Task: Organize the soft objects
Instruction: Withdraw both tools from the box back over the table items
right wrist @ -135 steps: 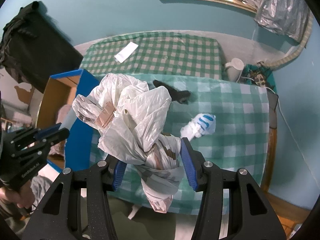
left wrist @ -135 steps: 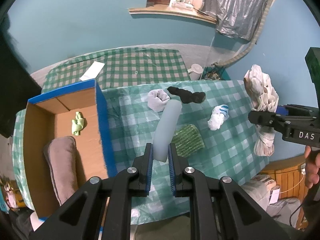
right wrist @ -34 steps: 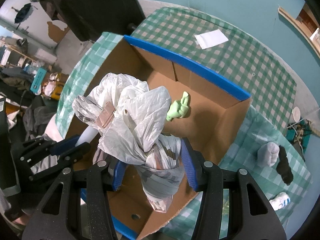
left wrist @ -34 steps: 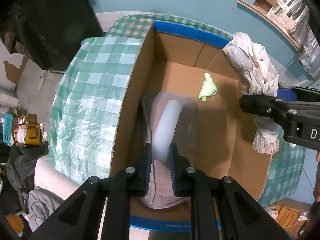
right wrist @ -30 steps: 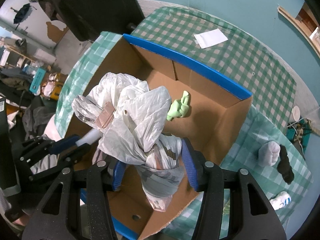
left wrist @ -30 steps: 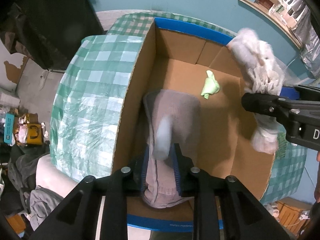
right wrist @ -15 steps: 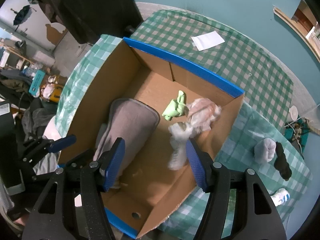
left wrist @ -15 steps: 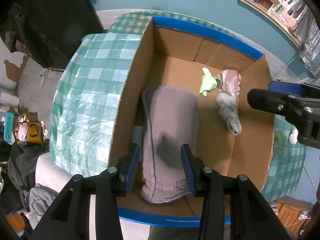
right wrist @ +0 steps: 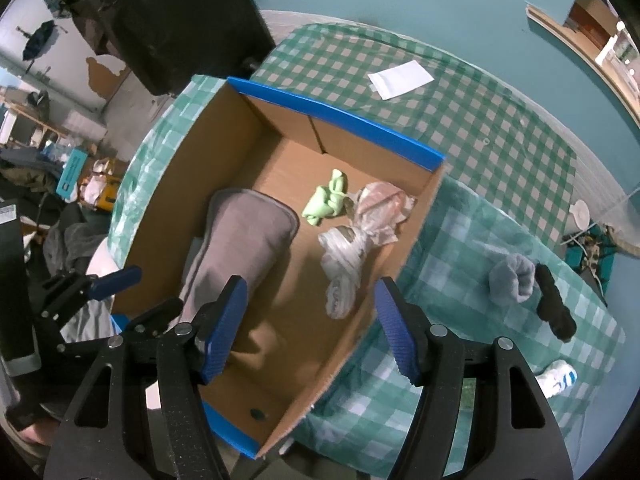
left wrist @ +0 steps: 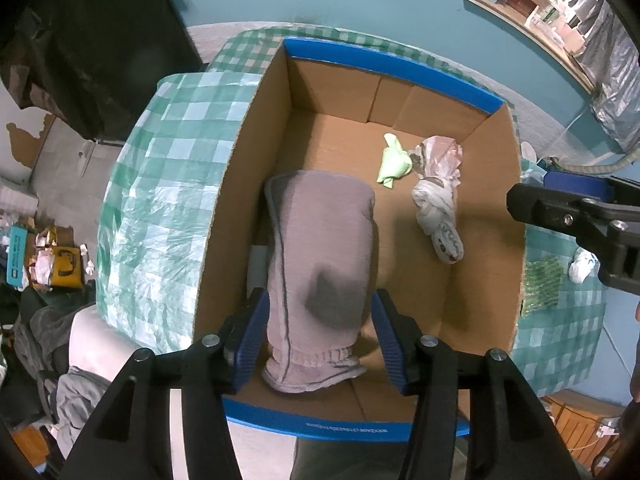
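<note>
Left wrist view: the left gripper [left wrist: 318, 334] hangs over the cardboard box [left wrist: 386, 62], fingers opening, holding nothing; clear it straight upward.

Right wrist view: the right gripper [right wrist: 310, 326] stands half-wide and empty, plastic bag bundle [right wrist: 356, 236] in the box; next reach for the grey sock [right wrist: 512, 282] on the counter [right wrist: 472, 240].

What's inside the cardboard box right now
The cardboard box holds a folded grey cloth, a small green cloth and a knotted plastic bag. Whatever lies beneath the grey cloth is hidden.
</note>
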`<state>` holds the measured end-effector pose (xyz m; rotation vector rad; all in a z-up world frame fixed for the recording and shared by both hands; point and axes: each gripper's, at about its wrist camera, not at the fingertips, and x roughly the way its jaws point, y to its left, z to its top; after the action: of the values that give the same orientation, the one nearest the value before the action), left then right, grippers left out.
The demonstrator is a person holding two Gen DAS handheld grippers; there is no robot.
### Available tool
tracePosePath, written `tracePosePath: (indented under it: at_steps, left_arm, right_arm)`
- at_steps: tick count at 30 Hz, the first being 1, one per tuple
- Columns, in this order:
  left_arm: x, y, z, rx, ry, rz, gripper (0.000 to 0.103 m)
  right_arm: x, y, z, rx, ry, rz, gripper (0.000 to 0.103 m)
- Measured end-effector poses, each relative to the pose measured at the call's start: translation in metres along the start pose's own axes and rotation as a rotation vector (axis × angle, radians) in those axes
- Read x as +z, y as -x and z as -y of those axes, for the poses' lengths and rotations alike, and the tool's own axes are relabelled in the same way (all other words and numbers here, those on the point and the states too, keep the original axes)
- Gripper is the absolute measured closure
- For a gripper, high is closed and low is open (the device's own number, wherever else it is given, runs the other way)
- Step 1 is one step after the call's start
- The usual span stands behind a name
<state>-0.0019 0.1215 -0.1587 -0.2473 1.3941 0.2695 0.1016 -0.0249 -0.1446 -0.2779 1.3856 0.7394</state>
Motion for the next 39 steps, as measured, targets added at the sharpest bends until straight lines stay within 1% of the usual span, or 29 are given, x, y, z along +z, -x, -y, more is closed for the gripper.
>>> tracePosePath:
  at_steps: [4,9,15,20,21,23,39]
  left_arm:
    - [-0.002,0.004,0.006,-0.001,-0.007,0.000,0.049]
    - [-0.004,0.009,0.018,-0.006,-0.020,0.004,0.049]
    - [-0.006,0.013,0.035,-0.009,-0.056,-0.002,0.049]
    - [-0.006,0.018,0.049,-0.019,-0.077,0.007,0.047]
    - [-0.005,0.019,0.053,-0.021,-0.082,0.009,0.045]
    - [-0.005,0.021,0.059,-0.024,-0.090,0.013,0.043]
    - [-0.006,0.023,0.126,-0.045,-0.196,0.003,0.043]
  right_arm:
    - [-0.007,0.008,0.007,-0.001,-0.013,0.011,0.035]
    - [-0.016,0.021,0.018,-0.003,-0.032,0.029,0.032]
    - [-0.029,0.037,0.032,-0.009,-0.057,0.048,0.032]
    - [-0.041,0.046,0.047,-0.028,-0.084,0.057,0.031]
    - [-0.044,0.048,0.052,-0.032,-0.095,0.059,0.031]
    - [-0.050,0.051,0.059,-0.035,-0.109,0.063,0.031]
    - [-0.098,0.076,0.129,-0.080,-0.237,0.072,0.030]
